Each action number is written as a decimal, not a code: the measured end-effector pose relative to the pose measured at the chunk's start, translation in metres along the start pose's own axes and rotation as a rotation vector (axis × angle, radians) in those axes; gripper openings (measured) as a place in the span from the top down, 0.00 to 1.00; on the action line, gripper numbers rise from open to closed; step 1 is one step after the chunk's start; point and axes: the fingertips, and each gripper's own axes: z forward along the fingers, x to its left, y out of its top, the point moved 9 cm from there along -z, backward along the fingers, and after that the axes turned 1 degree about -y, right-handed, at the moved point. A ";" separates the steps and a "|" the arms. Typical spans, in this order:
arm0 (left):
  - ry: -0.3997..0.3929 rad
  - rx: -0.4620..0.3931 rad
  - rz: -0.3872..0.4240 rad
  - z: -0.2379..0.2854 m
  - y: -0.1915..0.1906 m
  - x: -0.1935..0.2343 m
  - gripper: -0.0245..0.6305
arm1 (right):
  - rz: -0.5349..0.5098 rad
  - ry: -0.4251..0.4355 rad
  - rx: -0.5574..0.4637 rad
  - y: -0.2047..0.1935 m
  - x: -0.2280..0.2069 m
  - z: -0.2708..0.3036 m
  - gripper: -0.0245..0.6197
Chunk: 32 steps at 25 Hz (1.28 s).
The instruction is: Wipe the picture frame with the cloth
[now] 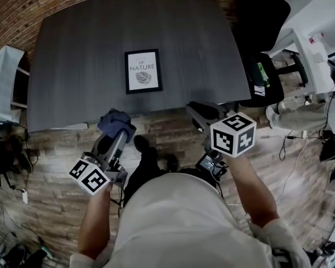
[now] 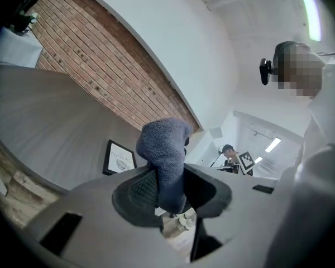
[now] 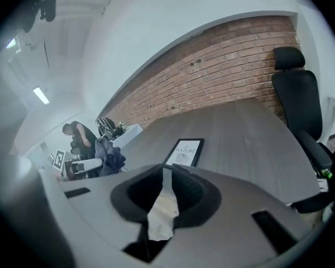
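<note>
Cloth (image 1: 116,121), clamped in left gripper (image 2: 167,194), hangs apart from picture frame (image 1: 143,71)

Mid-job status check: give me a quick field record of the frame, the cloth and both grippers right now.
picture frame: lying flat on the table, neither gripper touching it
cloth: blue, clamped in left gripper, short of the table edge
right gripper: empty, jaws closing
wipe: not yet begun

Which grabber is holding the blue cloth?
The left gripper: blue cloth is pinched in its jaws. On the right gripper the jaws are closing on nothing.
</note>
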 end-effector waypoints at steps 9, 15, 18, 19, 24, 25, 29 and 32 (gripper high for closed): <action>-0.040 -0.070 0.006 -0.028 -0.053 -0.090 0.79 | 0.077 0.075 -0.121 -0.043 0.014 -0.110 0.90; -0.034 -0.120 0.033 -0.061 -0.067 -0.131 0.79 | 0.125 0.124 -0.223 -0.057 0.021 -0.158 0.91; -0.044 -0.127 0.047 -0.071 -0.064 -0.142 0.78 | 0.101 0.147 -0.236 -0.059 0.026 -0.173 0.91; -0.051 -0.129 0.051 -0.073 -0.061 -0.144 0.78 | 0.101 0.151 -0.247 -0.058 0.028 -0.177 0.91; -0.103 -0.129 0.056 -0.083 -0.034 -0.138 0.78 | 0.148 0.166 -0.304 -0.040 0.050 -0.175 0.91; -0.108 -0.127 0.053 -0.087 -0.028 -0.136 0.78 | 0.162 0.172 -0.307 -0.035 0.055 -0.171 0.91; -0.108 -0.133 0.051 -0.095 -0.013 -0.132 0.78 | 0.196 0.215 -0.329 -0.013 0.063 -0.156 0.91; -0.106 -0.117 0.049 -0.102 -0.006 -0.123 0.78 | 0.194 0.225 -0.378 0.004 0.073 -0.150 0.91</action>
